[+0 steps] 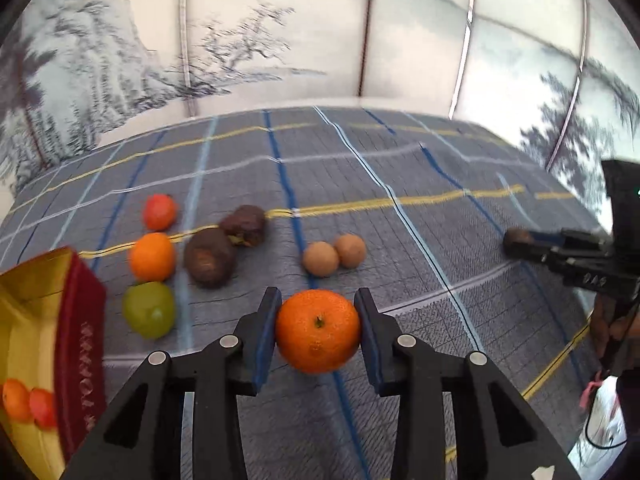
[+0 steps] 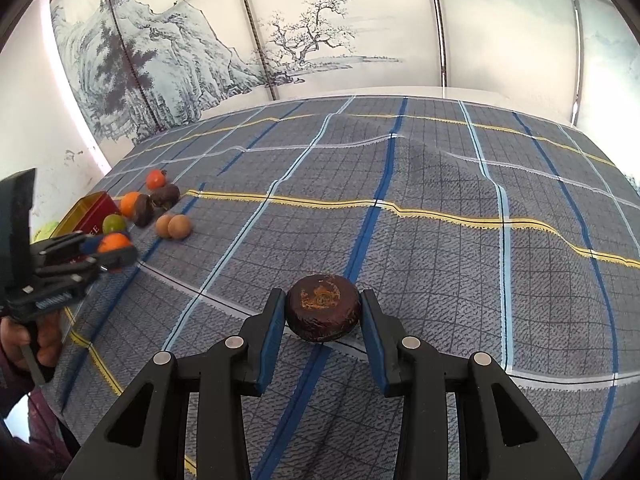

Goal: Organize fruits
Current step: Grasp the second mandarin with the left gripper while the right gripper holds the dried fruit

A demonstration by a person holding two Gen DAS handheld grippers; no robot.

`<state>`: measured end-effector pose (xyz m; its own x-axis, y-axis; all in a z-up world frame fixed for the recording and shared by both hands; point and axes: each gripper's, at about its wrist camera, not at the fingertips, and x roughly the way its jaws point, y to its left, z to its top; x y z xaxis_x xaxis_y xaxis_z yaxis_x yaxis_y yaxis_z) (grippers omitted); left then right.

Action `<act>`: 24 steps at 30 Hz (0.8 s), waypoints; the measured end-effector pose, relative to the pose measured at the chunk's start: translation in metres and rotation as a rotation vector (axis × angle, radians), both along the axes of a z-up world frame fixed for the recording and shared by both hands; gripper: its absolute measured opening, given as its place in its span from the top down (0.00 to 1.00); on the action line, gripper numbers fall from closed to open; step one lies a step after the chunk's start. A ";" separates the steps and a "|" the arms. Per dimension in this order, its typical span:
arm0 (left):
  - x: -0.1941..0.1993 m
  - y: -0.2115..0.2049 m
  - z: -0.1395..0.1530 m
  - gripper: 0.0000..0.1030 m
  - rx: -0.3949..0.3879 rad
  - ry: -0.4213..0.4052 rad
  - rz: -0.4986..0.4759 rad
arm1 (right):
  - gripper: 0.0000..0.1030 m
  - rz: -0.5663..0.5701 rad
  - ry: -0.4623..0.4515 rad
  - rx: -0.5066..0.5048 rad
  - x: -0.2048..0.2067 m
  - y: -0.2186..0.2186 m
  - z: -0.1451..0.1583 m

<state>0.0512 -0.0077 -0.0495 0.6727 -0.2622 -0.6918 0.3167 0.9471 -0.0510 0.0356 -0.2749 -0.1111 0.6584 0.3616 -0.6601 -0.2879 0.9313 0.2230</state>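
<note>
My left gripper [image 1: 318,330] is shut on an orange mandarin [image 1: 318,332] and holds it above the cloth; it also shows in the right wrist view [image 2: 114,245]. My right gripper [image 2: 323,312] is shut on a dark purple mangosteen [image 2: 323,307]; in the left wrist view it shows at the far right [image 1: 516,242]. On the cloth at the left lie a red fruit [image 1: 159,211], another mandarin [image 1: 152,257], a green fruit [image 1: 149,315], two dark fruits [image 1: 209,258] and two small brown fruits [image 1: 321,259].
A red and gold box [image 1: 76,344] stands at the left edge with an orange and a red fruit [image 1: 28,402] inside. The grey plaid tablecloth [image 2: 440,240] has a raised fold. A painted screen [image 2: 280,40] stands behind the table.
</note>
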 end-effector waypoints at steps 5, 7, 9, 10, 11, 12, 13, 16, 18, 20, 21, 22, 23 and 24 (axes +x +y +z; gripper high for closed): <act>-0.008 0.013 0.001 0.67 -0.004 -0.016 0.043 | 0.62 -0.008 0.014 -0.023 0.004 0.004 -0.002; -0.010 0.019 0.002 0.67 -0.025 -0.017 0.064 | 0.62 -0.011 0.018 -0.035 0.004 0.005 -0.002; -0.015 0.024 0.006 0.67 -0.030 -0.032 0.077 | 0.62 -0.015 0.023 -0.050 0.005 0.006 -0.003; -0.018 0.026 0.009 0.67 -0.031 -0.041 0.085 | 0.62 -0.016 0.027 -0.057 0.005 0.007 -0.004; -0.020 0.028 0.011 0.67 -0.031 -0.046 0.092 | 0.62 -0.016 0.029 -0.063 0.006 0.008 -0.004; -0.022 0.030 0.013 0.67 -0.029 -0.052 0.100 | 0.62 -0.016 0.028 -0.068 0.005 0.009 -0.004; -0.025 0.033 0.016 0.67 -0.026 -0.061 0.111 | 0.62 -0.017 0.027 -0.072 0.005 0.009 -0.004; -0.033 0.040 0.023 0.67 -0.017 -0.075 0.140 | 0.62 -0.020 0.028 -0.090 0.005 0.011 -0.004; -0.037 0.044 0.028 0.67 -0.011 -0.081 0.159 | 0.62 -0.020 0.026 -0.102 0.005 0.012 -0.004; -0.043 0.051 0.035 0.67 -0.010 -0.091 0.180 | 0.62 -0.021 0.025 -0.113 0.005 0.014 -0.004; -0.046 0.054 0.039 0.67 -0.006 -0.098 0.191 | 0.62 -0.022 0.024 -0.119 0.005 0.015 -0.004; -0.048 0.057 0.042 0.67 -0.002 -0.102 0.198 | 0.62 -0.022 0.024 -0.122 0.005 0.015 -0.004; -0.050 0.059 0.045 0.67 0.001 -0.108 0.206 | 0.62 -0.023 0.024 -0.124 0.005 0.015 -0.004; -0.052 0.062 0.048 0.67 0.006 -0.114 0.215 | 0.62 -0.022 0.023 -0.126 0.005 0.015 -0.004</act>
